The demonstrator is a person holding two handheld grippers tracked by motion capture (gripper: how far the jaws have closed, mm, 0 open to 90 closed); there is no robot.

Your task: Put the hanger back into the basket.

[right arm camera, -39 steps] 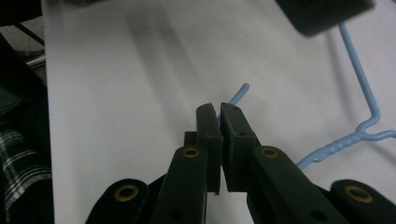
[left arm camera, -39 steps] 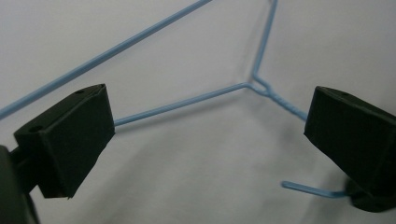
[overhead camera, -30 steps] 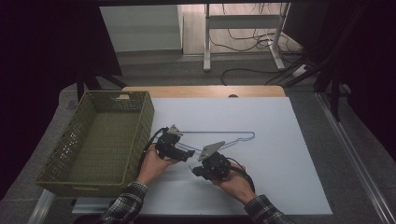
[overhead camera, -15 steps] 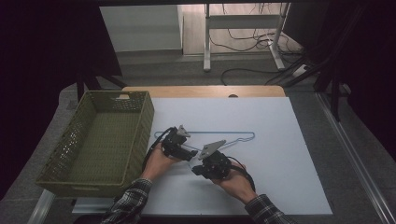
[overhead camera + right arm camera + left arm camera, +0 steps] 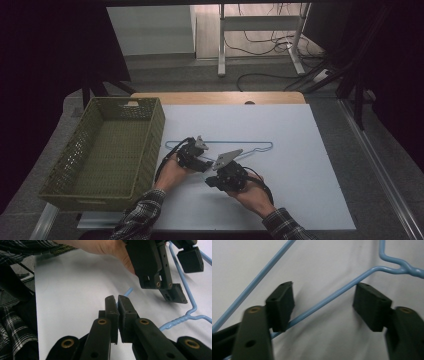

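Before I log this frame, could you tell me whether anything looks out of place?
Nothing stands out: the blue wire hanger lies flat on the white table, intact, beside the upright green basket.

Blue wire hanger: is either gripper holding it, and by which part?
The right gripper is shut on the hanger's hook end. The left gripper is open, its jaws straddling one sloping arm.

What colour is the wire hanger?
Light blue; the hanger shows best in the left gripper view.
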